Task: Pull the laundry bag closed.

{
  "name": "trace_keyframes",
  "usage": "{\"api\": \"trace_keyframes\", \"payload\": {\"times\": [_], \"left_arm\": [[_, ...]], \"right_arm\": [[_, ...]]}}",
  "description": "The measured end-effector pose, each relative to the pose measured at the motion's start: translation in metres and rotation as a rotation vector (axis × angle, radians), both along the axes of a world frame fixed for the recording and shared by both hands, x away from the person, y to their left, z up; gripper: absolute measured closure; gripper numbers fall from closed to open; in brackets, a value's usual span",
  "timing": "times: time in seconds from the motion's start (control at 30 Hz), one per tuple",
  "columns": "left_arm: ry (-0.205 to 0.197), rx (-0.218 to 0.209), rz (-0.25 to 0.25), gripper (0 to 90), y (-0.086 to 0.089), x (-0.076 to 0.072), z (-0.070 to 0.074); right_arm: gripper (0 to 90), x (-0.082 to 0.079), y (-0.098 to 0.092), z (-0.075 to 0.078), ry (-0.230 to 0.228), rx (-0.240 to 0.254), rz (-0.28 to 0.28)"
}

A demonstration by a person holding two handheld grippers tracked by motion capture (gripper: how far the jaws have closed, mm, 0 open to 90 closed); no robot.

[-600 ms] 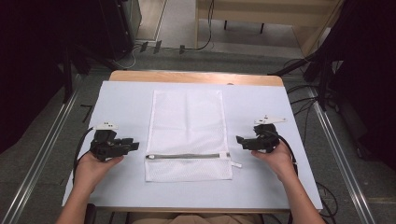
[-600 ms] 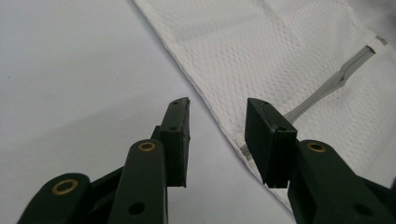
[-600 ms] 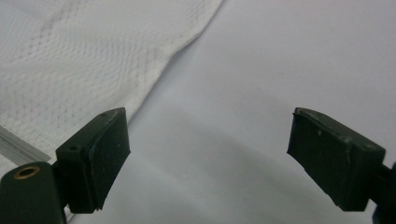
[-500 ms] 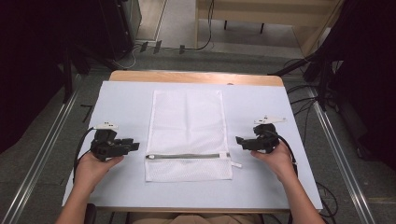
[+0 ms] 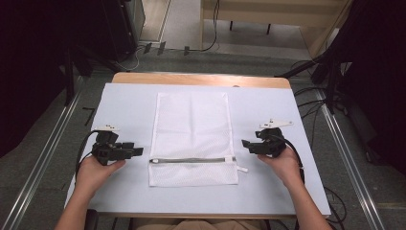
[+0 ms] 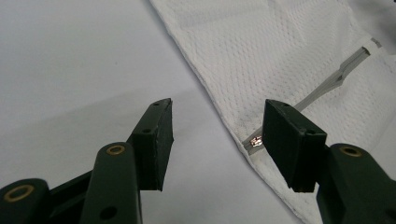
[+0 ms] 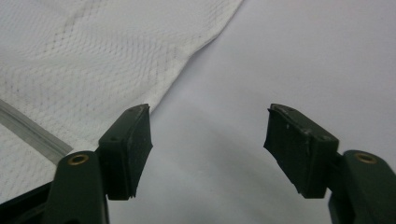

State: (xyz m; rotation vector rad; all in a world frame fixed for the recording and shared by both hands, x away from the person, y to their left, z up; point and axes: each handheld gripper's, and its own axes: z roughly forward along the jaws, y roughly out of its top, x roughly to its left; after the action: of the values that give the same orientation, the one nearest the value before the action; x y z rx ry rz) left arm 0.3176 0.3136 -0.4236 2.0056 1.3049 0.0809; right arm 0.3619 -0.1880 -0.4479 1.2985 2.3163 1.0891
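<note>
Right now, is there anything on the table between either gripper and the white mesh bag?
Nothing visible. The left gripper and right gripper sit open on either side of the mesh bag, with bare table cover between each and the bag's edge.

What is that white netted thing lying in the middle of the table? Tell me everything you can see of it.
It is a white rectangular mesh pouch, apparently a thin perforated fabric, lying flat on the pale blue table cover with its long side running away from the person. A grey zipper crosses it near the near end, closed, with a small white pull tab sticking out at its right end. Faint fold creases show. Nothing grips it; the open left gripper and right gripper flank it.
</note>
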Motion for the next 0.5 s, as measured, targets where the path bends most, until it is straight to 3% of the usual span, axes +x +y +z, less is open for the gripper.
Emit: {"api": "trace_keyframes", "payload": {"times": [0.17, 0.5], "left_arm": [[-0.007, -0.027, -0.021, 43.8, -0.0013, -0.0018, 0.0021], [-0.003, -0.024, -0.016, 41.0, -0.0004, -0.0006, 0.0016]], "right_arm": [[34.8, 0.0001, 0.0007, -0.0001, 0.018, 0.000, 0.012], [36.9, -0.0028, 0.0051, 0.0017, 0.024, 0.000, 0.026]]}}
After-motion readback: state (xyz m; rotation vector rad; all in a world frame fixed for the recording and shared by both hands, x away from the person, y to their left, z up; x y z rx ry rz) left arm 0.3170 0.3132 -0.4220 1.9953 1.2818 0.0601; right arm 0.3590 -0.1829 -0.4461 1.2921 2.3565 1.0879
